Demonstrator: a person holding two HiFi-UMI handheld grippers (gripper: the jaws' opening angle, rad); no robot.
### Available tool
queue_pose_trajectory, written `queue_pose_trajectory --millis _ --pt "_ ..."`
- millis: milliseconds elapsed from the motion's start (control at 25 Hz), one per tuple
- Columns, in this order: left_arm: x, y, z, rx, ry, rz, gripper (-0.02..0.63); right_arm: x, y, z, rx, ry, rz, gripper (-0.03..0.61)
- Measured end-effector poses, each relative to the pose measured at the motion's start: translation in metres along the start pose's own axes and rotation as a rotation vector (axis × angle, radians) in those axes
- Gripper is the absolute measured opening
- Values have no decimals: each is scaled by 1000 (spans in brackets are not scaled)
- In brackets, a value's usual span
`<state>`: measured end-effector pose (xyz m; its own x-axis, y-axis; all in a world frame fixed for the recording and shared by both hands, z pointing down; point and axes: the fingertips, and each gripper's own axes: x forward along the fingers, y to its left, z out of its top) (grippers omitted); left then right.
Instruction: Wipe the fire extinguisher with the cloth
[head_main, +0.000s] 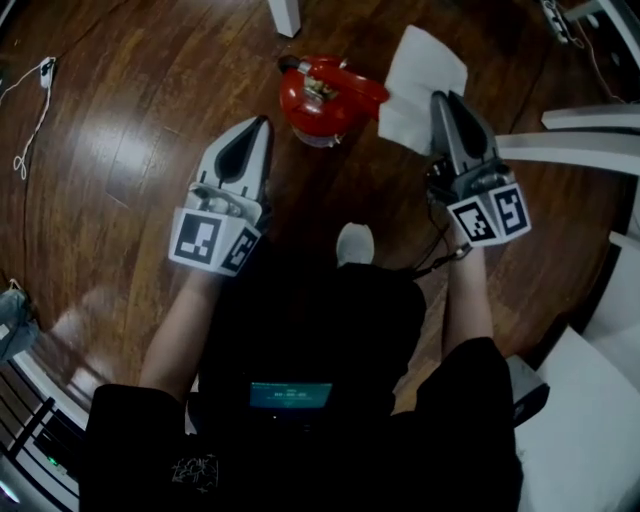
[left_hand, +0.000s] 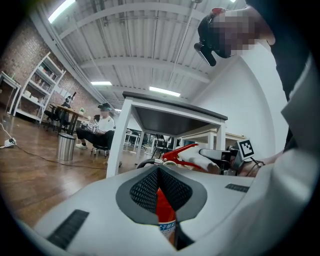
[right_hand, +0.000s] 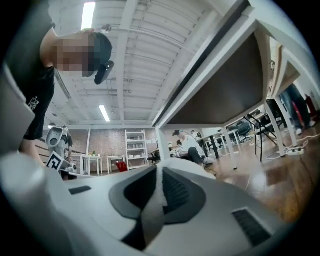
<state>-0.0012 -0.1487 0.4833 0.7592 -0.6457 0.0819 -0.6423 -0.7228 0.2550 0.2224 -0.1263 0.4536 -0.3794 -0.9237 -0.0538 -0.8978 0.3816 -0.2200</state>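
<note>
Wooden floor (head_main: 130, 150), dark and glossy, carries a white table leg (head_main: 285, 14) at twelve o'clock and a cable (head_main: 35, 105) at ten. Red, rounded fire extinguisher (head_main: 322, 100) stands at twelve, ahead of both grippers. Left gripper (head_main: 262, 122) is pressed together, empty; right gripper (head_main: 442, 98) pinches the limp white cloth (head_main: 420, 70) at one o'clock.

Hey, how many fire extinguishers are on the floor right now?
1. The red fire extinguisher stands on the wooden floor, top centre of the head view, with the white cloth just to its right. Others could be outside the frame.
</note>
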Motion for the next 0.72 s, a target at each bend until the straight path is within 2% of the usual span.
queue_pose_trajectory --millis 240,360,480,600,720 --pt "-6 -2 -15 -20 1 -20 2 -3 -2 10 34 -91 -20 44" --pt "-11 -4 -22 -38 0 -21 2 -33 5 -14 91 -103 -73 44" --pt "-16 -7 -27 -44 -1 -28 2 -51 12 -52 193 -93 -103 43" --pt "-20 -10 -31 -37 -4 -32 2 -44 26 -73 265 -113 -76 41" --pt "-27 -12 -30 -30 -8 -35 2 -24 46 -69 252 -135 -17 41"
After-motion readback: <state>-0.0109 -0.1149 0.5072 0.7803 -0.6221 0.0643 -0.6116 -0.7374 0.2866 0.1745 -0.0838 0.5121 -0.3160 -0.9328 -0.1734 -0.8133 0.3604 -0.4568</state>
